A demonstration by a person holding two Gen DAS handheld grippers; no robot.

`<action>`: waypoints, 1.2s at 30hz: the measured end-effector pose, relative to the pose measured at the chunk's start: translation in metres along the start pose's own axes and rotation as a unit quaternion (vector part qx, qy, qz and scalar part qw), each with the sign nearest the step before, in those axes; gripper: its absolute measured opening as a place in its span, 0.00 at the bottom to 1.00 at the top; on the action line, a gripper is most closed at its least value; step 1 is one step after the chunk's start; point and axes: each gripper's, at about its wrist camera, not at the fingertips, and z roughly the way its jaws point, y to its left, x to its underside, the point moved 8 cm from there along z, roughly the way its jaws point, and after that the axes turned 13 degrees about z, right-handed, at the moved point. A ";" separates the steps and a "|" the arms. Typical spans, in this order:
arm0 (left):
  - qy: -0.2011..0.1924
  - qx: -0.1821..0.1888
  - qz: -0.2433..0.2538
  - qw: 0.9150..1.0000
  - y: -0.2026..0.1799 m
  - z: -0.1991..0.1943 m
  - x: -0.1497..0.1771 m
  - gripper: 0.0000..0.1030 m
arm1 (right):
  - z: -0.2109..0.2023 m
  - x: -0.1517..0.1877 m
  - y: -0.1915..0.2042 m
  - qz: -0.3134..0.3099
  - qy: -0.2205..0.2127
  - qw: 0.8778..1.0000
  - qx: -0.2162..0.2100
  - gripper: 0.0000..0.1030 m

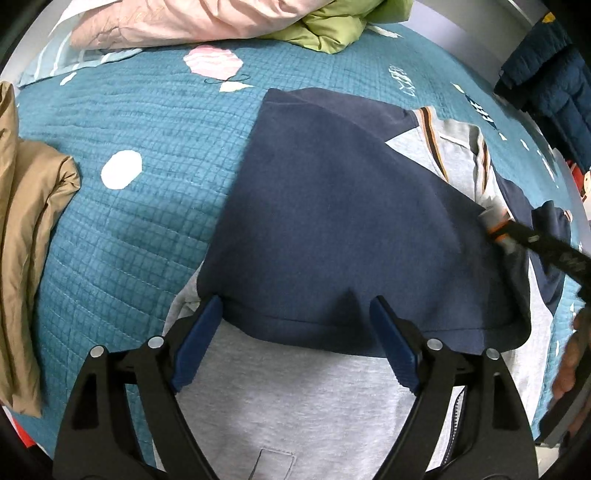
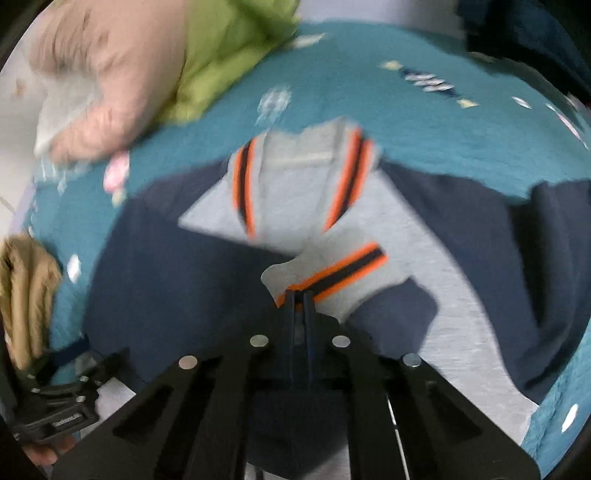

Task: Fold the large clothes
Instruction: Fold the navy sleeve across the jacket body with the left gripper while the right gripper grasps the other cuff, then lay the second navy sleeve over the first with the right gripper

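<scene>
Presently, on the bed [image 1: 122, 229], covered with a teal quilted bedspread:

Item 1, jacket [image 1: 332, 221]: grey body, navy sleeves, orange-and-navy striped trim. Lies flat at the middle of the bed, one navy sleeve folded across the grey front.

Item 2, left gripper [image 1: 295, 314]: jaws wide apart, holding nothing, poised just over the hem of the folded navy sleeve.

Item 3, right gripper [image 2: 300, 295]: jaws pressed together on the striped cuff [image 2: 343, 267] of the jacket's other sleeve, lifted over the grey chest. That view is blurred.

Item 4, tan garment [image 1: 29, 240]: folded, at the bed's left edge, well apart from the jacket.

Item 5, pink garment [image 1: 177, 22] and green garment [image 1: 332, 29]: heaped together at the far end of the bed.
</scene>
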 end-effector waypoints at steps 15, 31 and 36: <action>-0.090 -0.044 -0.020 0.995 -0.010 -0.061 -0.036 0.81 | -0.070 0.012 -0.152 0.281 -0.081 0.942 -0.166 0.00; -0.055 -0.028 -0.034 0.998 -0.018 -0.039 -0.023 0.81 | -0.059 0.034 -0.178 0.326 0.017 0.944 -0.050 0.46; -0.055 -0.026 -0.032 0.998 -0.018 -0.040 -0.025 0.81 | -0.049 0.038 -0.172 0.321 0.043 0.944 -0.060 0.17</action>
